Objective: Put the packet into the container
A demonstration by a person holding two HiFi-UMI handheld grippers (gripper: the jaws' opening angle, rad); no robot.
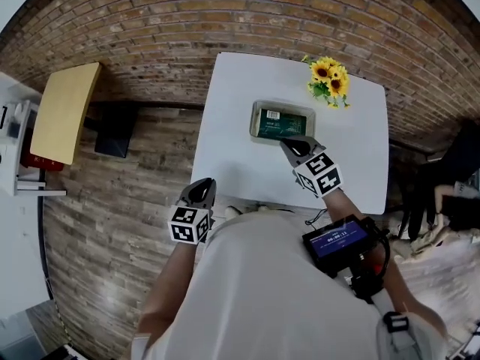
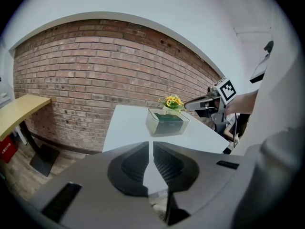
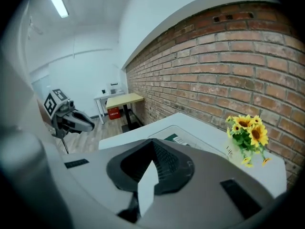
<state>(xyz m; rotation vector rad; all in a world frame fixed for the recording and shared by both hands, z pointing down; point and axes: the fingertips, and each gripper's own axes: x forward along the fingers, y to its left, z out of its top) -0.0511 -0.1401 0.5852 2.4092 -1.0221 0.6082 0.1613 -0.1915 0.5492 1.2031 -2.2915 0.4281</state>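
At the far left a yellow desk (image 1: 64, 111) is standing on the floor, well apart from the table (image 1: 232, 148), and it is disturbing nothing. Your left gripper (image 1: 201, 187) is hanging at the near edge of the table, close before your body. Its jaws are pressed together and nothing is between them. It is well apart from the container (image 1: 256, 118), so it is not standing in the way.

The container is standing in the middle of the table, and the packet (image 1: 280, 124) is already lying flat inside it. So I am judging that the putting is done and only taking the hand away is remaining.

Your right gripper (image 1: 287, 144) is pointing at the near right corner of the container, just beside the rim. Its jaws are also pressed together and are pinching nothing. To do this well, lift it upward first and only then toward you, so the tips are not catching the rim or dragging the container.

At the right the sunflowers (image 1: 328, 79) are standing near the container, so keep your arm away from them.
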